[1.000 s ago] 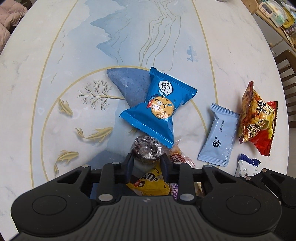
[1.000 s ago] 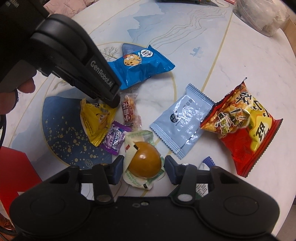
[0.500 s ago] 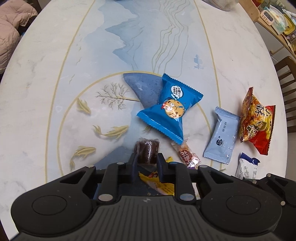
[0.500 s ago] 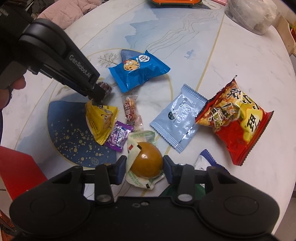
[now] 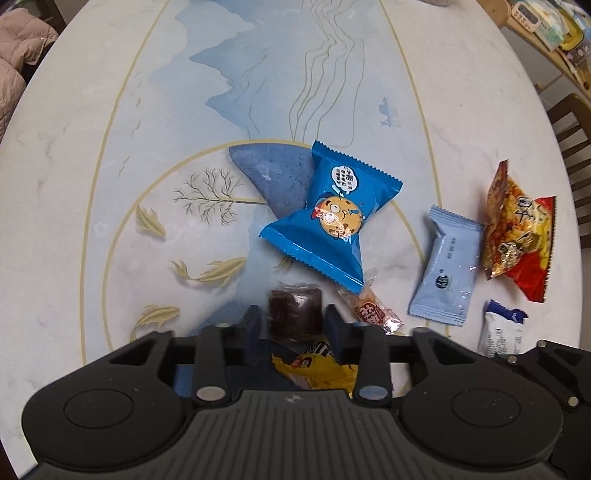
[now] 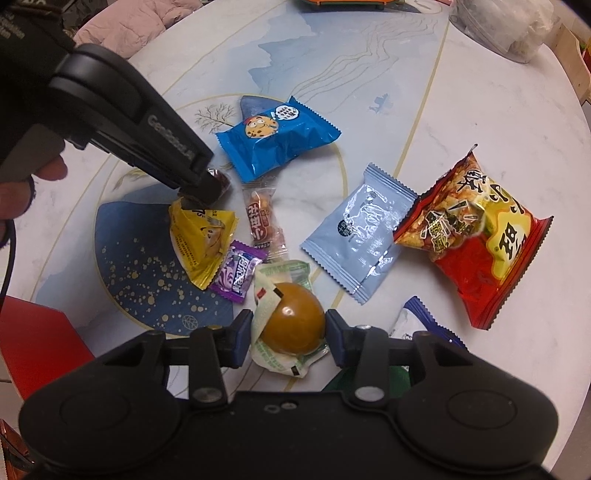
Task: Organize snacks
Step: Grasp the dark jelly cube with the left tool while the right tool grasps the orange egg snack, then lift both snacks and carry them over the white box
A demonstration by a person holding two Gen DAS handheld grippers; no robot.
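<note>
L tool [image 5: 293,316] gripping dark candy [image 5: 294,309], R tool [image 6: 289,328] clamping wrapped brown ball [image 6: 293,325], "GenRobot" on L tool body

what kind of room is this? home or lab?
Likely a home dining area: a round painted table strewn with snacks, a wooden chair at its edge, a cluttered shelf behind, and a padded jacket nearby.

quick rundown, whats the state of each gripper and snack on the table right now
left gripper: shut on dark brown candy
right gripper: shut on amber ball snack
blue cookie pack: flat, sealed
red chip bag: lying, puffed
pale blue packet: flat, sealed
</note>
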